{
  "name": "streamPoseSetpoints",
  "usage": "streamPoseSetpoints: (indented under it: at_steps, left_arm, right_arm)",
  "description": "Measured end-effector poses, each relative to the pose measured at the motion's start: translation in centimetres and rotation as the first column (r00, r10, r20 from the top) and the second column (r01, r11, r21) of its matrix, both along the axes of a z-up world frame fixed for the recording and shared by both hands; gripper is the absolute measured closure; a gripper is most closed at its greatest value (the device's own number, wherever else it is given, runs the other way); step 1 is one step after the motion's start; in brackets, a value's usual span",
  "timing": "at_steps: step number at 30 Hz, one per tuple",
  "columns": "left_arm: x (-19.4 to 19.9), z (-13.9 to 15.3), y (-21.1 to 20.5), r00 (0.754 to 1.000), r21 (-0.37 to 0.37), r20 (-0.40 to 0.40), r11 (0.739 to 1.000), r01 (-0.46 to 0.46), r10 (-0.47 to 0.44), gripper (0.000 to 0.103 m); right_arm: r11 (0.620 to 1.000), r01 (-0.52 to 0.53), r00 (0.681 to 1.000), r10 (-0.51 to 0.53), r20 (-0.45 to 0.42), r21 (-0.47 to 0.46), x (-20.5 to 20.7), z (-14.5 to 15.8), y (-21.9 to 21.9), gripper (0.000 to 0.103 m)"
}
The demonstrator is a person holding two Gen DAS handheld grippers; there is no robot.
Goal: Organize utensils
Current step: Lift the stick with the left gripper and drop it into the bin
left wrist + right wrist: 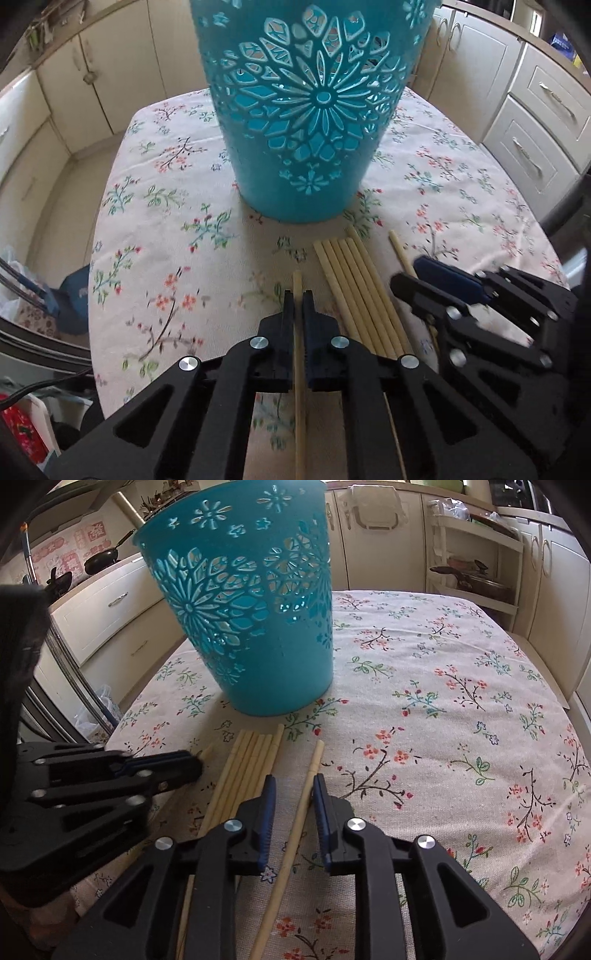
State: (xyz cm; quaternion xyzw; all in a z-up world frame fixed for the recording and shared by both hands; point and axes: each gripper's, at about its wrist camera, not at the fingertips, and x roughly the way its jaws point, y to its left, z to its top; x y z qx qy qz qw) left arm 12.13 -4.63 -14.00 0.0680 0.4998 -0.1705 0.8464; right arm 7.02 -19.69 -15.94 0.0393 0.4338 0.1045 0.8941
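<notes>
A tall teal cut-out basket stands upright on the floral tablecloth. In front of it lies a row of several pale chopsticks. My left gripper is shut on a single chopstick just left of the row, and its tip pokes out past the fingers. My right gripper stands on the row's right side. Its jaws are slightly apart around another lone chopstick that lies on the cloth, and the pads do not press it.
Cream kitchen cabinets surround the table on all sides. A white rack with a lidded pan stands behind the far right corner. Bags sit on the floor past the left table edge. The cloth to the right of the chopsticks carries nothing.
</notes>
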Motion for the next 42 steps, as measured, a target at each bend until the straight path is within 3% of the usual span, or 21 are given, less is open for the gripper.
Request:
streamPoseSetpoints:
  at_steps: [4, 7, 11, 14, 19, 22, 26, 28, 33, 37, 40, 42]
  left_arm:
    - [-1.1, 1.9, 1.3, 1.000, -0.070, 0.002, 0.998, 0.008, -0.008, 0.098]
    - [-2.0, 4.8, 2.5, 0.999, -0.176, 0.028, 0.984, 0.022, -0.018, 0.098]
    - [-3.0, 9.6, 3.6, 0.995, -0.321, 0.089, 0.945, 0.059, -0.032, 0.098]
    - [-3.3, 14.0, 4.7, 0.989, -0.435, 0.149, 0.896, 0.089, -0.026, 0.098]
    - [-2.4, 20.0, 5.7, 0.962, -0.526, 0.267, 0.845, 0.096, 0.057, 0.098]
    - [-0.9, 22.1, 5.6, 0.937, -0.524, 0.322, 0.850, 0.060, 0.132, 0.098]
    - [1.9, 23.0, 4.6, 0.918, -0.523, 0.344, 0.852, 0.015, 0.195, 0.098]
    - [3.5, 23.1, 3.9, 0.897, -0.513, 0.373, 0.858, -0.014, 0.237, 0.098]
    - [7.4, 23.7, 3.6, 0.851, -0.535, 0.404, 0.841, -0.078, 0.336, 0.098]
    - [9.7, 23.4, 3.2, 0.799, -0.546, 0.433, 0.827, -0.136, 0.417, 0.098]
    - [11.1, 22.3, 2.6, 0.775, -0.538, 0.445, 0.825, -0.170, 0.450, 0.098]
    - [11.6, 21.4, 2.1, 0.773, -0.533, 0.441, 0.826, -0.183, 0.456, 0.098]
  right_arm:
    - [1.000, 0.000, 1.000, 0.000, 0.001, -0.001, 0.0, 0.0, 0.0, 0.082]
    - [1.000, 0.000, 1.000, 0.000, 0.001, 0.000, 0.0, 0.0, -0.1, 0.082]
    - [1.000, 0.000, 1.000, 0.000, 0.002, 0.002, -0.1, 0.0, 0.0, 0.082]
    - [1.000, 0.001, 1.000, -0.001, 0.004, 0.005, -0.1, -0.1, 0.0, 0.082]
    - [1.000, 0.000, 1.000, -0.001, 0.003, 0.006, -0.2, -0.1, 0.0, 0.082]
    - [1.000, 0.001, 1.000, -0.001, 0.003, 0.009, -0.2, -0.1, 0.0, 0.082]
    - [1.000, 0.001, 1.000, -0.001, 0.002, 0.017, -0.1, -0.1, -0.2, 0.082]
    - [1.000, 0.002, 1.000, -0.002, 0.001, 0.019, -0.1, -0.1, -0.3, 0.082]
    - [1.000, -0.002, 1.000, 0.002, 0.002, 0.018, -0.1, -0.1, -0.2, 0.080]
    - [1.000, -0.014, 1.000, 0.014, 0.007, -0.001, -0.2, -0.1, 0.3, 0.076]
    - [1.000, -0.020, 1.000, 0.020, 0.008, -0.007, -0.2, -0.1, 0.5, 0.075]
    - [1.000, -0.021, 1.000, 0.021, 0.008, -0.004, -0.3, -0.1, 0.4, 0.074]
